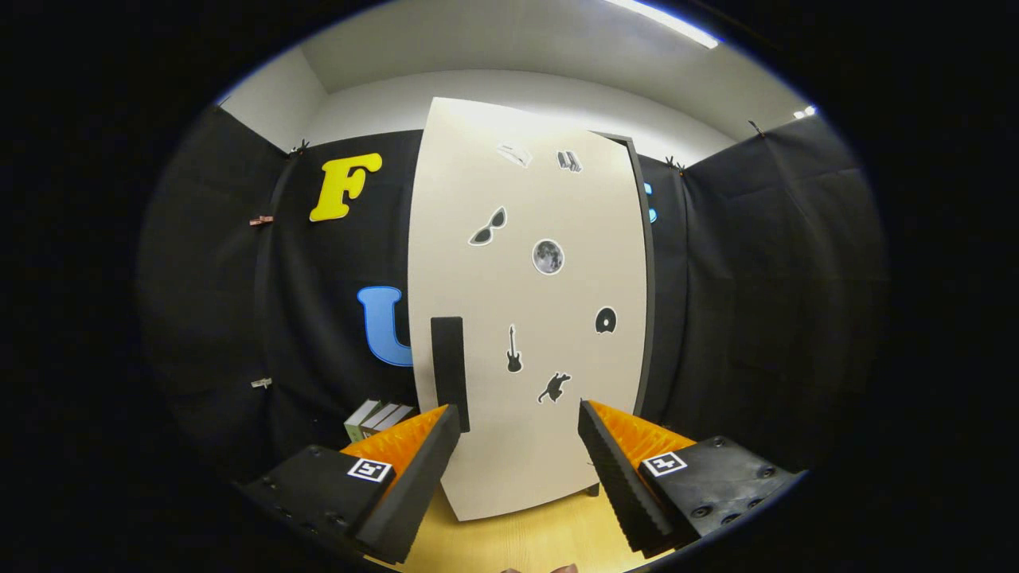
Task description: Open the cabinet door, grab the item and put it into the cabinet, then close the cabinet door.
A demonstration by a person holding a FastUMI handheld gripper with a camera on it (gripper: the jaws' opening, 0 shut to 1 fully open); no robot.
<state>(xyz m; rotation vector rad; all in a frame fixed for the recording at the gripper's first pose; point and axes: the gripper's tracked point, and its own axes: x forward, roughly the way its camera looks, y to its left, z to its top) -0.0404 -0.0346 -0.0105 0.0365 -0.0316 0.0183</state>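
Note:
A tall cream cabinet door (525, 318) stands shut just ahead of my fingers, dotted with small stickers. A dark vertical handle (448, 372) sits near its left edge, right beyond my left fingertip. My gripper (519, 418) is open, with nothing between the fingers, facing the lower part of the door. A small stack of boxes or books (374, 419) rests on the wooden table (525, 541) left of the cabinet, partly hidden behind my left finger.
Black cloth walls close the booth on both sides and behind the cabinet. A dark cabinet side edge (646, 278) shows along the door's right. Bare tabletop lies between my fingers and the cabinet's foot.

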